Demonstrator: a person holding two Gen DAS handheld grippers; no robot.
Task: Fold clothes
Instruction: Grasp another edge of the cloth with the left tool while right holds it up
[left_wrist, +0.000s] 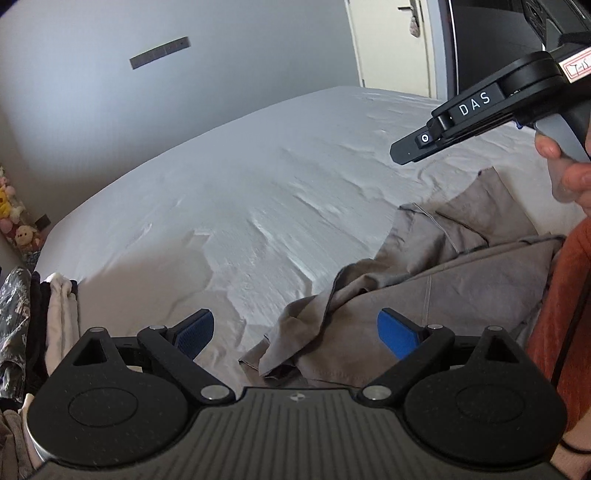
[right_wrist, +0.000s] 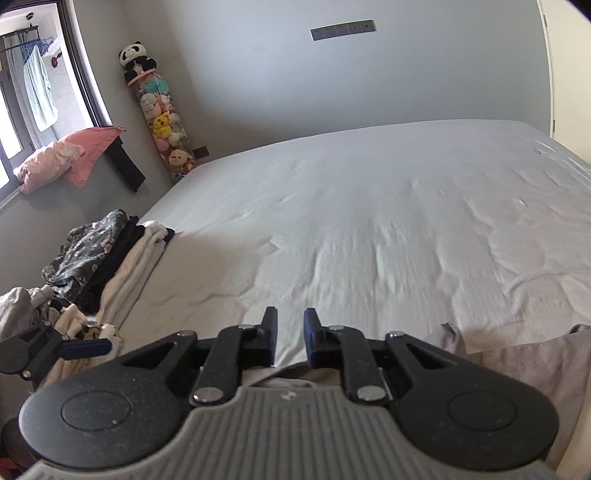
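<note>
A crumpled taupe garment (left_wrist: 424, 273) lies on the near right part of the white bed sheet (left_wrist: 258, 192). My left gripper (left_wrist: 295, 332) is open, its blue pads (left_wrist: 397, 332) wide apart just above the garment's near edge, holding nothing. My right gripper (right_wrist: 290, 338) hovers over the sheet (right_wrist: 369, 221) with its jaws a narrow gap apart and nothing between them; the garment (right_wrist: 517, 354) lies to its right and under it. The right gripper's body also shows at the upper right of the left wrist view (left_wrist: 480, 107), held in a hand.
A pile of folded and loose clothes (right_wrist: 110, 266) sits at the bed's left edge, also in the left wrist view (left_wrist: 44, 314). A column of plush toys (right_wrist: 162, 118) stands in the corner. A pink cushion (right_wrist: 66, 158) lies on the window ledge.
</note>
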